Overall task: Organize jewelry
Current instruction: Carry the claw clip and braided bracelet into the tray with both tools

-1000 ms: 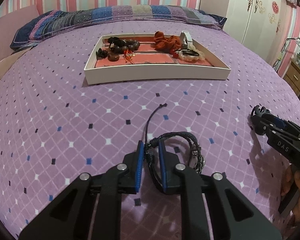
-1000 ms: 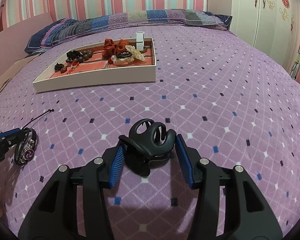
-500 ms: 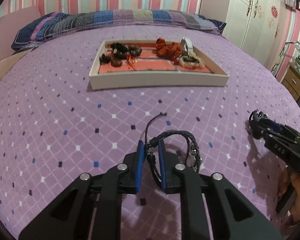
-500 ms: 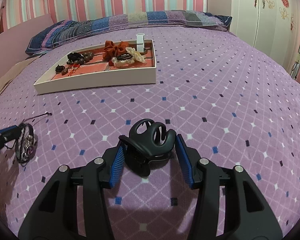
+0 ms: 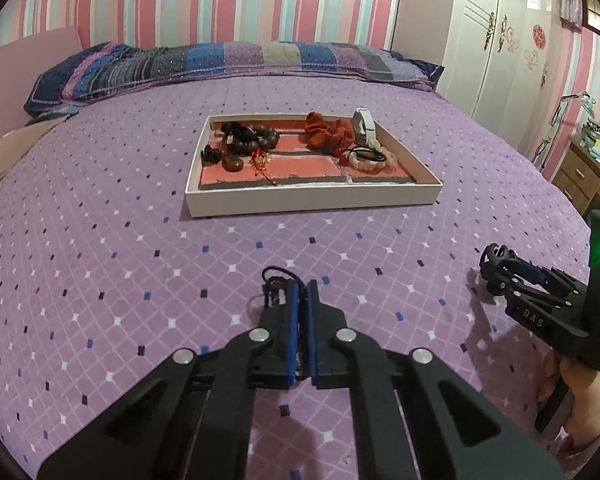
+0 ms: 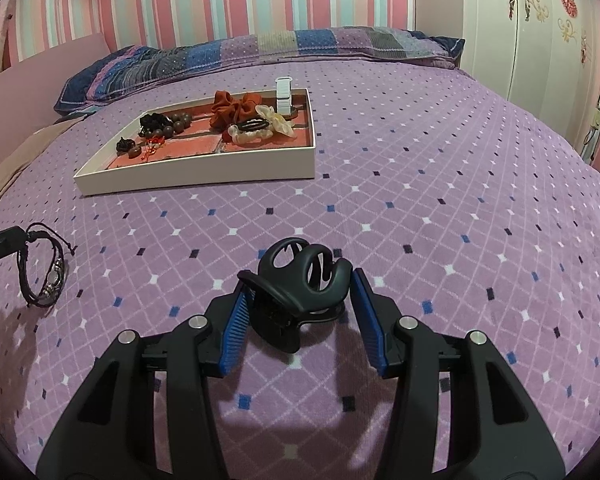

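Left wrist view: left claw (image 5: pixel 302 294) pinches the black cord bracelet (image 6: pixel 44 268), raised off the bed (image 5: pixel 100 248), well short of the tray (image 5: pixel 312 200). Right claw (image 6: pixel 298 300) grips the black hair clip (image 6: pixel 300 280). Transport step; next, carry both into tray compartments.

Tray (image 5: pixel 312 200) on bed (image 5: pixel 100 248), before pillow (image 5: pixel 228 60)

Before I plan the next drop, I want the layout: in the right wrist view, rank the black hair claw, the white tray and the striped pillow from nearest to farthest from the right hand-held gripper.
1. Black hair claw: between its fingers.
2. White tray: mid-bed, left.
3. Striped pillow: bed's far end.
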`<action>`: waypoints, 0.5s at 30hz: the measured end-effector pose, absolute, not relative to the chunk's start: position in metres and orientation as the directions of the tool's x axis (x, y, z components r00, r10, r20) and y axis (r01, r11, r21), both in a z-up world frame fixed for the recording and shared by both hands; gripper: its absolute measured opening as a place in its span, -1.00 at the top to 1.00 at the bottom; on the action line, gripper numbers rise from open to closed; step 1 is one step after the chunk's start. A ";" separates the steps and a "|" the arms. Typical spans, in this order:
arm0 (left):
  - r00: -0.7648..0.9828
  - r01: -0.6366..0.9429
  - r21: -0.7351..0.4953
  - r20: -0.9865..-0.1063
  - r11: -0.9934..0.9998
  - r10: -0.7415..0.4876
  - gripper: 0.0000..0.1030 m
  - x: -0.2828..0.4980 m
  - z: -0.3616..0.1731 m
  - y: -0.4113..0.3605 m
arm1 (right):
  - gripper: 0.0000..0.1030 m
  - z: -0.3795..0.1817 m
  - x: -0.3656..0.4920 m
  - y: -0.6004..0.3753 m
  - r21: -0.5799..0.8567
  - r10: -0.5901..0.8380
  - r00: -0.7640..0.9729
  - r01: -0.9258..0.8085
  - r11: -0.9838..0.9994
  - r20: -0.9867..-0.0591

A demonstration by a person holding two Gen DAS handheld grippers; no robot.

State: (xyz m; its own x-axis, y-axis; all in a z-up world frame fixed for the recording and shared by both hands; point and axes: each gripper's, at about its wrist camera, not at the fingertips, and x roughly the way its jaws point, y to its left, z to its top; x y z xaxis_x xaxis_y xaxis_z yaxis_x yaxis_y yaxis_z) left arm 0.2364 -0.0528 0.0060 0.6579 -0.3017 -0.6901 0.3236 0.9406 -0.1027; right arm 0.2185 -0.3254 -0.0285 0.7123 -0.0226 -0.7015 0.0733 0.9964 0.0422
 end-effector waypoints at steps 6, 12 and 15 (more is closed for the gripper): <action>0.661 0.320 -0.111 -0.685 0.941 -0.305 0.91 0.236 0.008 -0.047 | 0.05 -0.027 0.218 -0.326 0.050 -0.020 0.713 0.078 0.996 -0.701; 0.669 0.321 -0.108 -0.677 0.941 -0.306 0.91 0.236 0.015 -0.047 | 0.05 -0.025 0.218 -0.327 0.055 -0.017 0.719 0.076 0.996 -0.695; 0.673 0.324 -0.107 -0.672 0.940 -0.308 0.91 0.236 0.020 -0.047 | 0.05 -0.022 0.220 -0.327 0.056 -0.016 0.724 0.075 0.996 -0.689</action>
